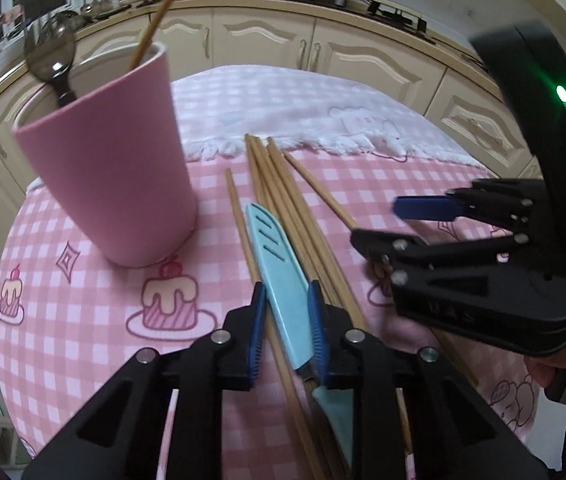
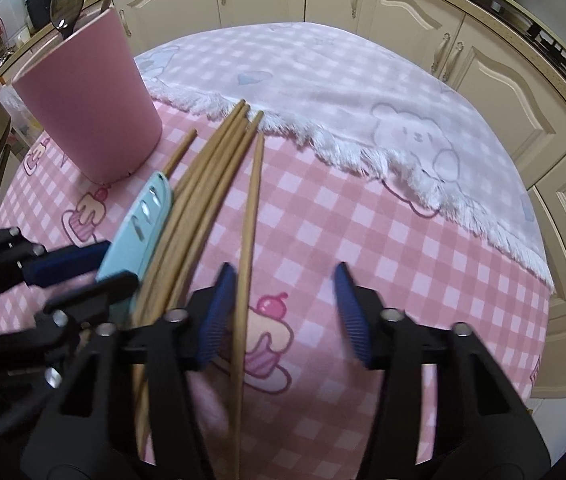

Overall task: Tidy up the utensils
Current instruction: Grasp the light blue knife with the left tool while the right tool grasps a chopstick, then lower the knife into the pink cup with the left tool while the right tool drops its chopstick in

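Observation:
A pink cup [image 1: 111, 168] stands on the pink checked tablecloth and holds a dark fork [image 1: 53, 64] and one chopstick [image 1: 159, 16]; it also shows in the right wrist view [image 2: 87, 100]. Several wooden chopsticks [image 1: 283, 196] lie in a loose bundle beside a light blue sheathed knife [image 1: 279, 276]. My left gripper [image 1: 286, 312] is closed around the knife, blue pads against its sides. My right gripper [image 2: 283, 312] is open, with one chopstick [image 2: 249, 232] lying just inside its left finger; the bundle [image 2: 203, 184] and knife [image 2: 139, 228] lie to its left.
A white fringed bear-print cloth [image 2: 363, 92] covers the far half of the round table. Cream kitchen cabinets [image 2: 483, 80] curve behind it. The right gripper's body [image 1: 503, 272] hovers over the table's right side in the left wrist view.

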Tool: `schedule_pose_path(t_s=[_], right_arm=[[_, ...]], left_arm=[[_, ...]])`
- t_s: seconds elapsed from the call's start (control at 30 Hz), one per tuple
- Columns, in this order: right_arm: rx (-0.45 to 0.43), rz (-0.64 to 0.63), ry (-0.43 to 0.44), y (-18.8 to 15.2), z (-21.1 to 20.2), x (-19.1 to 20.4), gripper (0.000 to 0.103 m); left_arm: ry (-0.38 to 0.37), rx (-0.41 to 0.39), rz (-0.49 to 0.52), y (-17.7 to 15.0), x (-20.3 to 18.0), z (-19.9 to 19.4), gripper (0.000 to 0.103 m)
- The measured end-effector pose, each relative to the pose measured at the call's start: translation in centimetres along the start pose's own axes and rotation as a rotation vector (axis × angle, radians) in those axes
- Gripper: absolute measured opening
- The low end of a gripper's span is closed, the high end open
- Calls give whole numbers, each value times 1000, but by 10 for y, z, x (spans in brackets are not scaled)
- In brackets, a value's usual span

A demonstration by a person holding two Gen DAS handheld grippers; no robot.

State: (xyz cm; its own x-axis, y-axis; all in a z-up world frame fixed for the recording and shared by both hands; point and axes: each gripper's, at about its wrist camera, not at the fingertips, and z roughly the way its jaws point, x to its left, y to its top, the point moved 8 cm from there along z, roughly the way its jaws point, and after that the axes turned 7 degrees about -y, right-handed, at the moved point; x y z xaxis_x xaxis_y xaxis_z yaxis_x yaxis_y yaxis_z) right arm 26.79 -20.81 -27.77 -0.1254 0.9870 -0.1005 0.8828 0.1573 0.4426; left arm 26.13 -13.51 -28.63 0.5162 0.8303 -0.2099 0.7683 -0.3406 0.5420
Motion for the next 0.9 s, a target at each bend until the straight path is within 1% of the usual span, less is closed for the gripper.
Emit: schedule_pose_path(t_s=[0.03, 0.07, 0.1, 0.13, 0.27, 0.4, 0.5, 0.53, 0.77, 0.9], right_arm=[[-1, -4, 5, 1, 0, 1, 29], [0, -4, 18, 3, 0, 2, 25], [1, -1, 27, 4, 0, 3, 16], [2, 2, 36, 4, 0, 3, 8], [2, 26, 70, 3, -2, 1, 6], [6, 50, 83, -1, -4, -6, 6], [22, 46, 76, -2, -2, -8, 6], [26, 47, 75, -1, -1, -9, 6], [30, -5, 40, 5, 2, -4, 6], [9, 39, 77, 4, 0, -9, 6]], left_arm=[[-7, 0, 1, 1, -1, 0, 18], [-16, -4, -3, 2, 0, -1, 14], [-28, -7, -13, 3, 0, -1, 12], [-44, -11, -25, 4, 1, -4, 11], [-42, -32, -40, 5, 7, -11, 7], [-53, -41, -59, 2, 10, -16, 6], [-53, -26, -51, -1, 12, -15, 7], [-57, -9, -49, -1, 12, -11, 7], [-28, 52, 44, 10, 6, 9, 9], [-30, 30, 57, 12, 4, 3, 6]])
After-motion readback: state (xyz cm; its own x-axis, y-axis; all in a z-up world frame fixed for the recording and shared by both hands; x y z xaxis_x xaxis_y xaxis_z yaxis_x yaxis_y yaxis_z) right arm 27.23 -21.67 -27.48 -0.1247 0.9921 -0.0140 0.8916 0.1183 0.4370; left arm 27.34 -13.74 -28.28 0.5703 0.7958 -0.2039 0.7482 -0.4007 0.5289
